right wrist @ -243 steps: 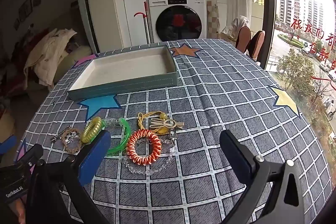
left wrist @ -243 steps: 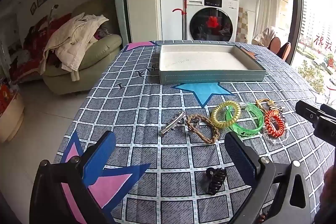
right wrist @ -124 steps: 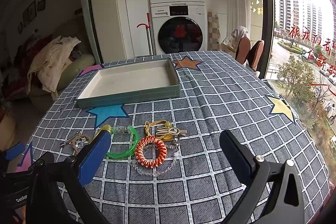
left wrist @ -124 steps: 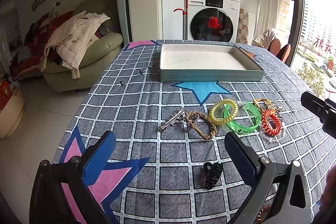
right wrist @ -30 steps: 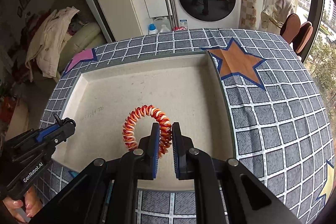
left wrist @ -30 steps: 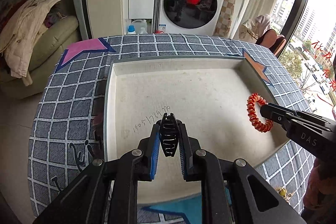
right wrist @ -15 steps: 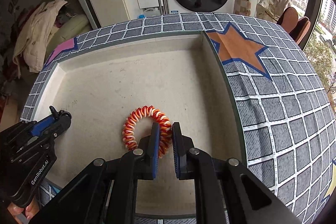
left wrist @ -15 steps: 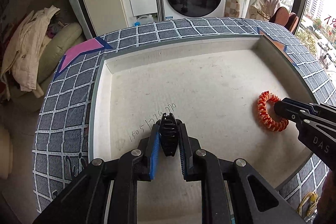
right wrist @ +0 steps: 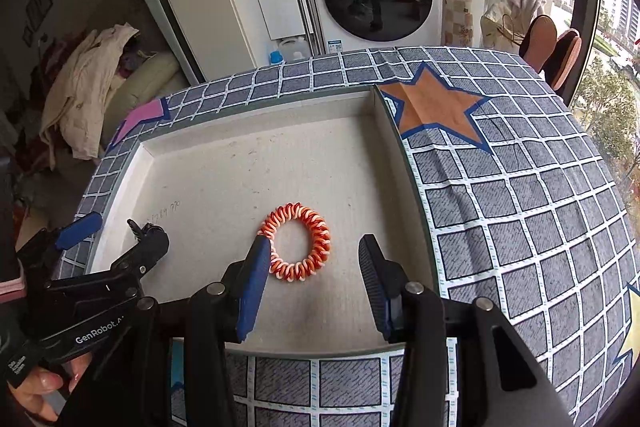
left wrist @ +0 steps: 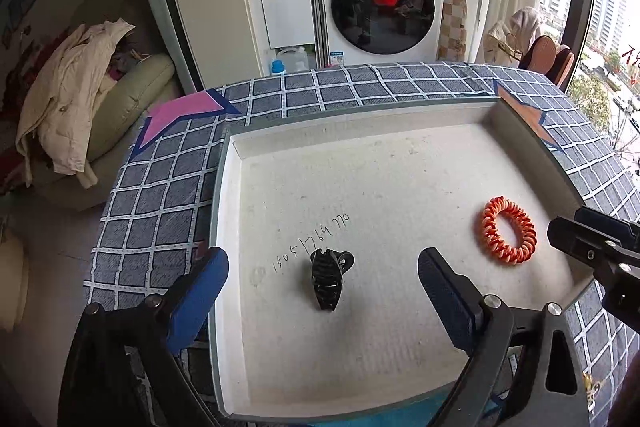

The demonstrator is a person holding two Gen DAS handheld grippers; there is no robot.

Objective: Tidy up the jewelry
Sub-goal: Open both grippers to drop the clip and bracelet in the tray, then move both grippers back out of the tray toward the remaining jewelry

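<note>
Black hair claw [left wrist: 329, 279] and orange coil tie [right wrist: 297, 242] now released, both jaws opening.

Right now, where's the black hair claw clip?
Left wrist view: the black hair claw clip lies on the tray floor by the handwritten numbers, left of the orange spiral hair tie.

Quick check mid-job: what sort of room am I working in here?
Likely a home living or laundry area: a front-loading washing machine behind the table, and a sofa piled with clothes.

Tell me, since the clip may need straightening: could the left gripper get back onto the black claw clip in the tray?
Probably yes. The black claw clip lies free on the tray floor between the left gripper's opening jaws, nothing over it.
</note>
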